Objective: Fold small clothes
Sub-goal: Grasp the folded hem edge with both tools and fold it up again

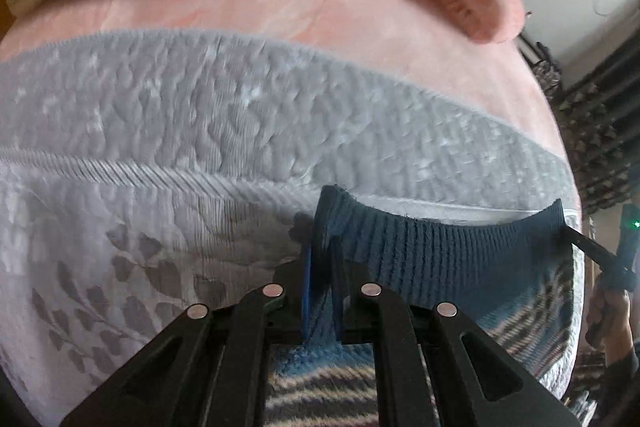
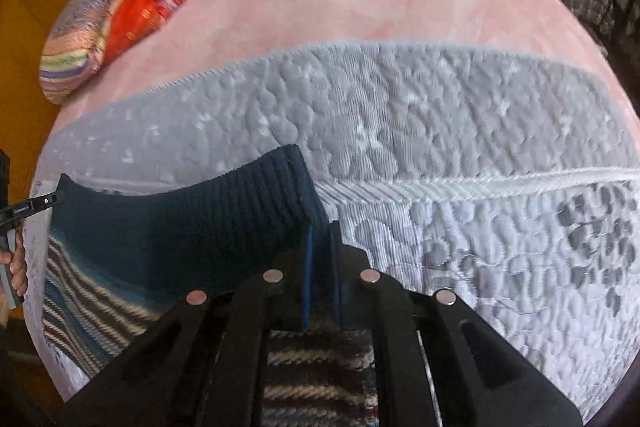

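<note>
On the grey-and-white quilted bedspread (image 1: 200, 131), a soft, light striped knit garment with dark blue ribbed hem (image 1: 440, 259) hangs stretched between left gripper (image 1: 322, 291) and right gripper (image 2: 322, 267), each clamped on a hem corner, the best hold

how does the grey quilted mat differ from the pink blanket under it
The grey quilted mat is grey and white with a stitched, bumpy surface and a leaf print; the pink blanket is plain pink and looks plush. The mat lies flat, nearer the cameras, with the striped knit garment over it; the blanket lies beneath and stretches on behind it, bunching into a thick fold at the far side. Both are soft bedding.
</note>
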`<state>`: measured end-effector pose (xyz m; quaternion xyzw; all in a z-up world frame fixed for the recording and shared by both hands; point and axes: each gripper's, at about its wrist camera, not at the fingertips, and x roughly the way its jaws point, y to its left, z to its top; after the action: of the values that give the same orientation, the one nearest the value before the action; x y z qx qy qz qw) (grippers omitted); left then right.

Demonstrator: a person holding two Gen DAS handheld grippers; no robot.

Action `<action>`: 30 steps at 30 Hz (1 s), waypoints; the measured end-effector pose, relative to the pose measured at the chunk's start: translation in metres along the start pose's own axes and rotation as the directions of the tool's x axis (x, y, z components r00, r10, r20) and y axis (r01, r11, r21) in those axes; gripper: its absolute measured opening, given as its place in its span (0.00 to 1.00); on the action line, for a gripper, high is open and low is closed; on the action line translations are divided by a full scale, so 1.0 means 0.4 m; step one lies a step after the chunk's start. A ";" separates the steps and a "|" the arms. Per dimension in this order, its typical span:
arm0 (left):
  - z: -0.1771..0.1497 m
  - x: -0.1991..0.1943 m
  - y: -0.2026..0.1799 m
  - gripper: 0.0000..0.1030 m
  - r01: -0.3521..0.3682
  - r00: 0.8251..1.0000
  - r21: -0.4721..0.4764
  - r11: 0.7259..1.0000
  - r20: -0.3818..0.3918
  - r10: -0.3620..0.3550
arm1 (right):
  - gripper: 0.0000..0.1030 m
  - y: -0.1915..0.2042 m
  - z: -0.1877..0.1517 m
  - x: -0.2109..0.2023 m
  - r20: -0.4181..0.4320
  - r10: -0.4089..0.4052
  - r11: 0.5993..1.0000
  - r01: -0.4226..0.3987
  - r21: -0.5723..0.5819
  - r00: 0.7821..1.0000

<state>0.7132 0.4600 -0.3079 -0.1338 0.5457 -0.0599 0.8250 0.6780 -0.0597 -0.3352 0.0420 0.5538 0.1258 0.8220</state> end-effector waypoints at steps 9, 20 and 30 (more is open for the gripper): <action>-0.027 -0.033 0.038 0.18 -0.050 0.996 -0.100 0.994 0.066 0.057 | 0.31 -0.018 -0.020 0.006 -0.006 0.023 0.998 -0.023 0.057 1.000; -0.152 0.013 0.071 0.02 0.066 0.998 -0.126 0.990 -0.014 -0.068 | 0.06 -0.051 -0.120 0.025 -0.080 0.178 0.972 -0.163 0.172 0.981; -0.334 -0.120 0.046 0.08 0.177 0.984 -0.047 0.983 0.031 -0.176 | 0.01 -0.003 -0.298 -0.059 -0.080 0.309 0.946 -0.299 0.122 0.948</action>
<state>0.5707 0.4685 -0.3200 -0.2030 0.5221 -0.1175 0.8200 0.5600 -0.0754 -0.3598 0.1654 0.5862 0.2226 0.7612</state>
